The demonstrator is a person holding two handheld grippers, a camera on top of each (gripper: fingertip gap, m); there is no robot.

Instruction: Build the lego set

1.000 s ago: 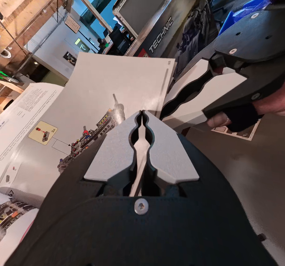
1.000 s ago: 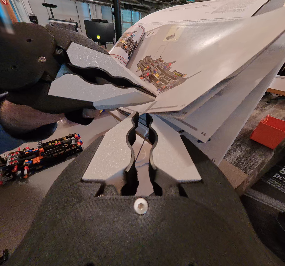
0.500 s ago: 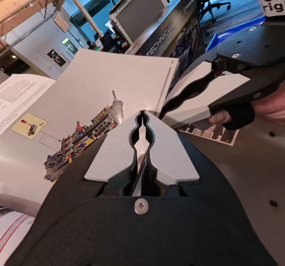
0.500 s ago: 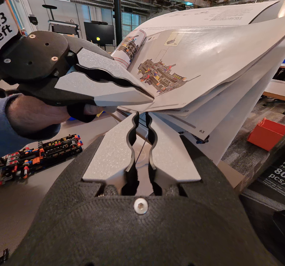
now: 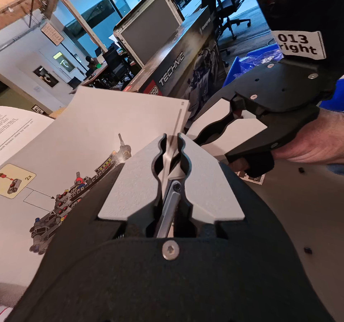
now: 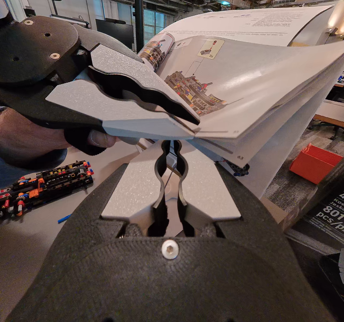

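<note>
White manual page sits between the slightly parted left tongs.

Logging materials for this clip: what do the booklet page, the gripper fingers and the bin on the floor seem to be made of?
Booklet page: coated paper, semi-gloss; it curls and shows soft glare.
Fingers of the right hand-held gripper: probably painted or printed plastic; matte, grainy grey faces.
Bin: likely moulded plastic; plain orange-red, thin stiff walls.
</note>
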